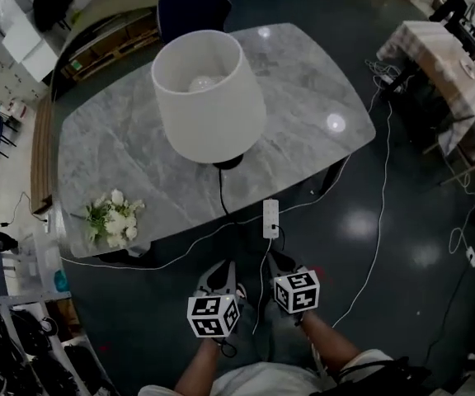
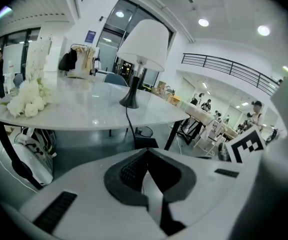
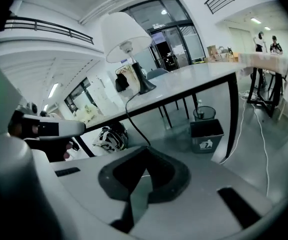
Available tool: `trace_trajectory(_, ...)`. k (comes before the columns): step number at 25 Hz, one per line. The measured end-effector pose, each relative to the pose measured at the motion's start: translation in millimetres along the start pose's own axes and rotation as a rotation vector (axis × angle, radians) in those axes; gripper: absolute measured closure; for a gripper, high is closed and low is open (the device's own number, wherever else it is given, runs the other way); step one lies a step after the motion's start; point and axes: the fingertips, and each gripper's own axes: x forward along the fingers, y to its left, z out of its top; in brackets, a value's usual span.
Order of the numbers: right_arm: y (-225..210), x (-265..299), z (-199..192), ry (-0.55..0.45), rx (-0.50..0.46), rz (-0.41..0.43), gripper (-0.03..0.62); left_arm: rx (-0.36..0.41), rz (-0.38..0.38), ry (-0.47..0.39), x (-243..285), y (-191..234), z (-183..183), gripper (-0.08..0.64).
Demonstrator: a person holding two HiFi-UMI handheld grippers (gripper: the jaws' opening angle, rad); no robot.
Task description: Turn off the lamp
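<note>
A table lamp with a white shade (image 1: 209, 93) and a dark base (image 1: 228, 162) stands in the middle of the grey marble table (image 1: 312, 97). Its black cord runs to the near table edge, where a white switch box (image 1: 270, 219) lies. Both grippers hang below that edge, close to my body. The left gripper (image 1: 218, 275) and right gripper (image 1: 280, 261) are shut and hold nothing. The lamp (image 2: 143, 44) shows far ahead in the left gripper view, beyond the left gripper (image 2: 149, 184). In the right gripper view the lamp (image 3: 125, 34) stands up-left of the right gripper (image 3: 141, 184).
White flowers (image 1: 114, 219) lie on the table's near left corner. A dark chair (image 1: 192, 11) stands at the far side. White cables (image 1: 378, 221) trail over the dark floor. A cloth-covered table (image 1: 435, 56) is at the right, and a bin (image 3: 206, 131) stands under the marble table.
</note>
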Motion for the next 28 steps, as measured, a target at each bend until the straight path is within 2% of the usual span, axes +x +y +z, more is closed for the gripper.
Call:
trace_trajectory(7,36.4,-44.7,67.0,-0.033,-0.042,0.02,0.592,-0.037,0.057,-0.096,-46.9,-3.8,64.3,0.551)
trace_trajectory(15,51.0,-74.4,120.3,-0.099,-0.14,0.034,0.592,0.003,0.09,-0.187,-64.2,-14.7,109.6,0.551)
trace_trajectory(22,54.0,-82.0,158.6,-0.144,-0.19,0.053,0.592,0.023,0.143,-0.263,-73.7,-20.4,144.2,0.551)
trace_trajectory(28,67.1,-83.0,175.9,-0.148,-0.238,0.073,0.592,-0.04,0.185,-0.303,-89.4,-9.4,148.3,0.551)
